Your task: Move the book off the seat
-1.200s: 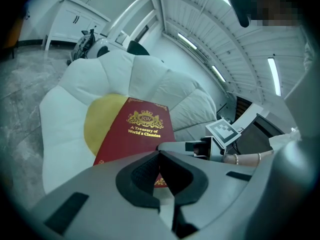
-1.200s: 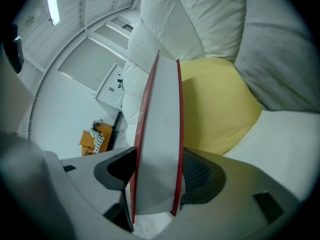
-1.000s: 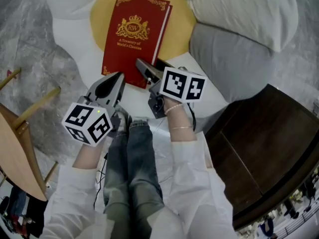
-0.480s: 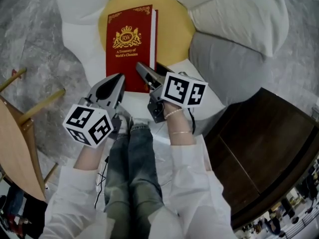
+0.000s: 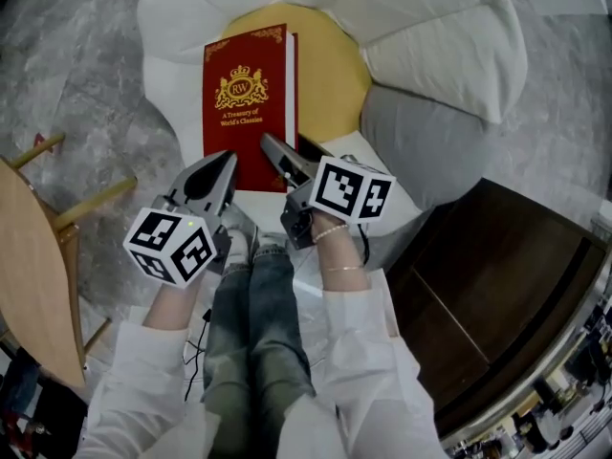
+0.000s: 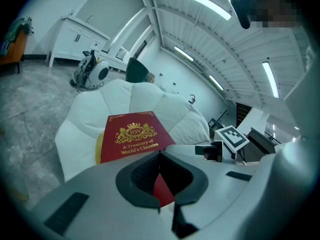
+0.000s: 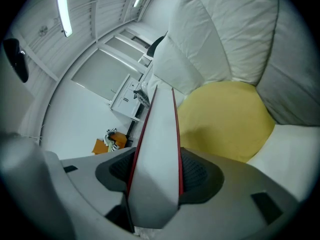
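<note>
Red cloth boards mark the book [image 5: 247, 103]. It lies on the yellow cushion [image 5: 330, 60] in the middle of the white seat [image 5: 172, 27], title up, with its near edge toward you.

Your right gripper [image 5: 275, 151] is clamped on the near right corner. The pale page block stands between the jaws, with a red board on either side and the dark pads [image 7: 200, 171] pressing on both. That corner was probably picked because it juts out toward you, so one jaw could slip under it while the other came down on top.

Your left gripper [image 5: 228, 158] is closed and holds nothing. Its tips meet, and only the red cover shows through the hollow behind them. It hangs over the near left part of the book, likely there to steady that side or push if the book swings.

No view settles whether the book has lifted clear of the cushion, so count the move as barely begun. A one-corner grip on a heavy hardback invites sagging or twisting, so bring the left jaws into play before you carry it out past the seat's rim.
</note>
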The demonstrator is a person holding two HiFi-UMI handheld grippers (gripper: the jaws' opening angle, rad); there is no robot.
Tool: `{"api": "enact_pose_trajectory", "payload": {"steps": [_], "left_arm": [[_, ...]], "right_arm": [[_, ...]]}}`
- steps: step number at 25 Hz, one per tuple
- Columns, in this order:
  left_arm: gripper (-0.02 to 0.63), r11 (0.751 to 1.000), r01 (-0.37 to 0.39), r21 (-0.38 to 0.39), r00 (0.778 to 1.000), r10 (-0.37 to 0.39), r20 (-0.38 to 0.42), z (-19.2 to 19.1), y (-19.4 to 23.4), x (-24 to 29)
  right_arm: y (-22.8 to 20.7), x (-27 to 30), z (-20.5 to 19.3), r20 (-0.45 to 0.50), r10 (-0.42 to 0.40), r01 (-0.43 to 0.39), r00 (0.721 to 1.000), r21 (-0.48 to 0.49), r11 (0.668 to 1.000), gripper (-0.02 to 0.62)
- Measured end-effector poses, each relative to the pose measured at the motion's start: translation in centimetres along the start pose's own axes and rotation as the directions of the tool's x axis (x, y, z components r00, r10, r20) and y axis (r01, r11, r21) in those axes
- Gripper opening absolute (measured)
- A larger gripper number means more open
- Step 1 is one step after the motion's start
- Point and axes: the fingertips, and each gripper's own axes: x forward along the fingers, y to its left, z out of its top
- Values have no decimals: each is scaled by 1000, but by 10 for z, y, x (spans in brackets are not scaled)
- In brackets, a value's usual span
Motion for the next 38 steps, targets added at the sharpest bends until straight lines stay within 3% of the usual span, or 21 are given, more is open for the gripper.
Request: {"api": "enact_pose_trajectory", "payload": {"steps": [9, 18, 25, 29, 38], "left_arm": [[6, 998, -16, 54, 998, 12, 60, 67, -24, -47], [6, 992, -2, 128, 989, -17, 149, 165, -110, -115], [6, 989, -1, 145, 984, -25, 177, 213, -164, -179], [6, 984, 11, 179, 973, -52, 226, 253, -192, -217], [6, 980, 38, 197, 947, -98, 306, 300, -255, -301]], "right_arm": [[80, -27, 22, 15, 38, -37, 999, -58, 998, 256], [192, -112, 66, 104, 108, -97, 989, -100, 990, 256], [281, -174, 82, 149, 150, -131, 977, -131, 983, 255], [335, -209, 100, 177, 188, -153, 966, -192, 969, 255], [425, -301, 107, 231, 241, -166, 942, -304, 938, 255]]}}
